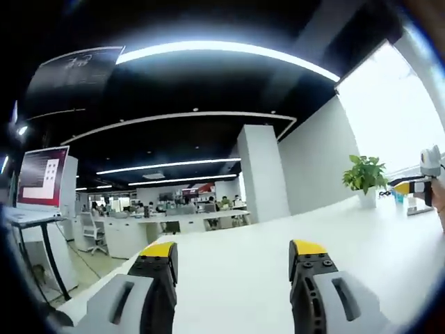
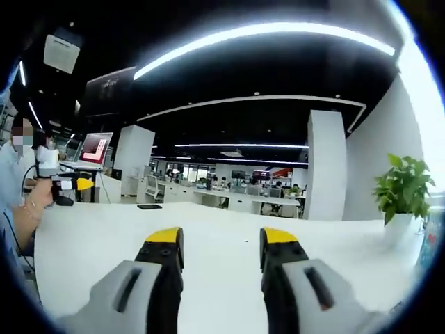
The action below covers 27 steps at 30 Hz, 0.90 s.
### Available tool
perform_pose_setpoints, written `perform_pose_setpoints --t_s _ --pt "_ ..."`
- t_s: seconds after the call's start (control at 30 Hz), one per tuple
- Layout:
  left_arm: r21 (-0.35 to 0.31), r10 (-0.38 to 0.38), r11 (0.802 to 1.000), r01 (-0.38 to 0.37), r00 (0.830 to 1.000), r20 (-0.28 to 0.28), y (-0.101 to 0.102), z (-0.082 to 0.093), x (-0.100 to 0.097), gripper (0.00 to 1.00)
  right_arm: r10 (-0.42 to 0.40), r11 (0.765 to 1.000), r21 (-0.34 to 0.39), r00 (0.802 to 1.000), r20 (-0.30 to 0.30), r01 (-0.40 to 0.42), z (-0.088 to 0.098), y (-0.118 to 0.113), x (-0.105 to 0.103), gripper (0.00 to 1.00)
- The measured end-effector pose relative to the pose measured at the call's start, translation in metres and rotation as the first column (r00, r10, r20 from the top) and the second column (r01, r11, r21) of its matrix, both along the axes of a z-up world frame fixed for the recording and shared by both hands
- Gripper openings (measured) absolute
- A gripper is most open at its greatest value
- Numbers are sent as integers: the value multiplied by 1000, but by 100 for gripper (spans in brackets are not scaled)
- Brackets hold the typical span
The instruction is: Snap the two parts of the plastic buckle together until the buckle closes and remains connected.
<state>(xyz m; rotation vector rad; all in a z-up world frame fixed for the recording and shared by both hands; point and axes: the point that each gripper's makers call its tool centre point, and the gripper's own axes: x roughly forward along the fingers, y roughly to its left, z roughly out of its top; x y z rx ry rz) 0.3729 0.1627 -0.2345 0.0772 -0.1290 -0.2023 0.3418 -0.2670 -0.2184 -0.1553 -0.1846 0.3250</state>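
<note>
My left gripper [image 1: 235, 252] stands open above a white table [image 1: 229, 278], its grey jaws with yellow tips wide apart and nothing between them. My right gripper [image 2: 221, 240] is open too, held over the same white table [image 2: 215, 278] with an empty gap between its jaws. The right gripper [image 1: 417, 186] also appears small at the far right edge of the left gripper view. In the right gripper view a person's hand [image 2: 38, 198] at the far left holds the left gripper [image 2: 66, 184].
A potted plant [image 1: 365, 174] [image 2: 403, 188] stands at the table's far end by a bright window. A small dark flat object [image 2: 149, 207] lies far back on the table. A screen [image 1: 43, 175] on a stand is at the left. Office desks and people sit behind.
</note>
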Motion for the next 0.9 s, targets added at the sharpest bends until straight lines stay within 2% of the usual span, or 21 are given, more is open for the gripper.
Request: perform_pose_setpoints --t_s 0.13,0.23,0.37,0.47,0.6,0.9 --pt "3 2 1000 -2 1000 4 -2 -7 2 65 -69 997 -30 997 17 70 -6 -14 -2 44" --pt "24 18 1000 -19 1000 19 -3 -6 0 66 -85 995 -41 996 26 86 -9 -17 -3 43" --pt "35 25 999 -27 999 44 -4 -6 -5 67 -76 997 -15 997 21 77 -15 -20 -3 43" --pt "38 45 998 -48 997 67 1 -3 -9 69 -103 995 6 994 37 103 -13 -24 -5 44" --pt "49 71 996 -75 995 72 9 -5 -13 69 -138 990 -20 989 55 140 -12 -28 -8 43" --pt "28 66 997 -68 996 58 16 -9 -20 68 -158 987 -26 985 74 161 -8 -31 -19 42"
